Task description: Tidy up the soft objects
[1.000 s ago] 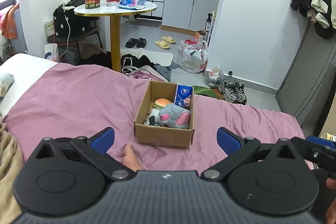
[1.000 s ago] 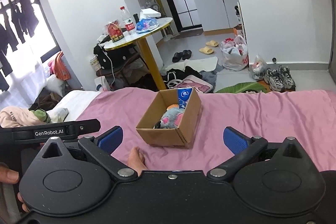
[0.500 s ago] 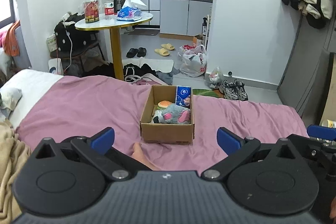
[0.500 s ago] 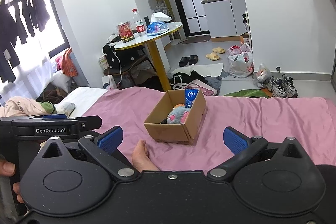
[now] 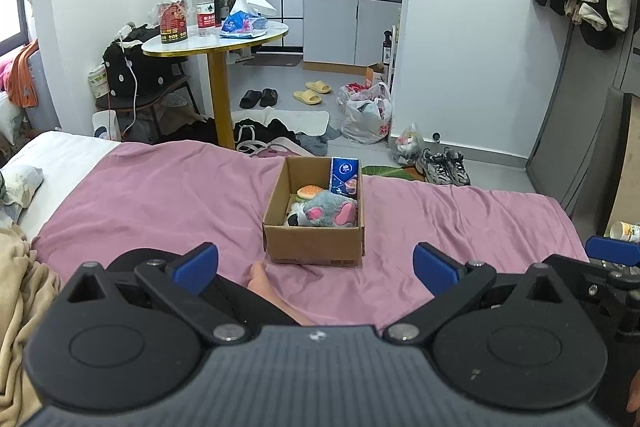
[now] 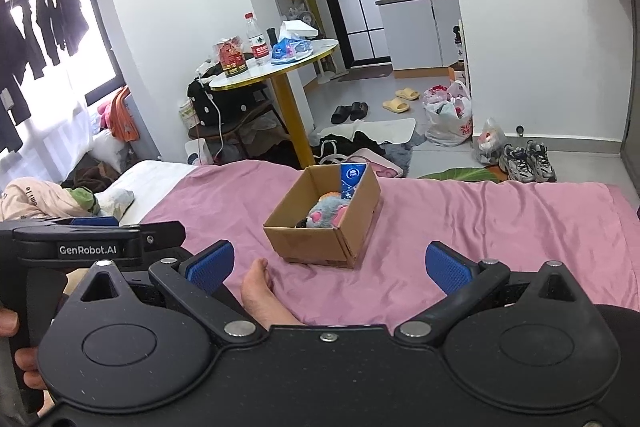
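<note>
Left wrist view: cardboard box (image 5: 314, 227) dead ahead, centred between the spread jaws and well beyond the tips, resting on the pink bedsheet (image 5: 160, 195). Inside, a grey plush toy (image 5: 326, 213) with pink ears and paws fills the near half; behind it a small burger-shaped soft toy (image 5: 309, 191) toward the left jaw's side; a blue tissue pack (image 5: 344, 177) standing upright against the far corner on the right jaw's side. Something dark and white tucked under the plush at its left, too small to identify.

Judged largely done: three soft items already in the box, none seen loose on the sheet between or around the jaws. Possibly nothing left except a final check or moving the box; cannot be confirmed from these views alone.

Left gripper (image 5: 316, 265) wide apart, blue pads empty, holding nothing. Right gripper (image 6: 328, 265) likewise fully spread and empty, box slightly toward its left jaw and ahead, seen at an angle.

Nearer than the box, a bare foot (image 5: 266, 281) just ahead of the left jaw, close to the box's front wall but apart from it. Beyond the bed's far edge: round table (image 5: 216, 41) with a water bottle (image 5: 205, 7), slippers (image 5: 314, 93) on the floor, sneakers (image 5: 442, 167) past the right jaw.
</note>
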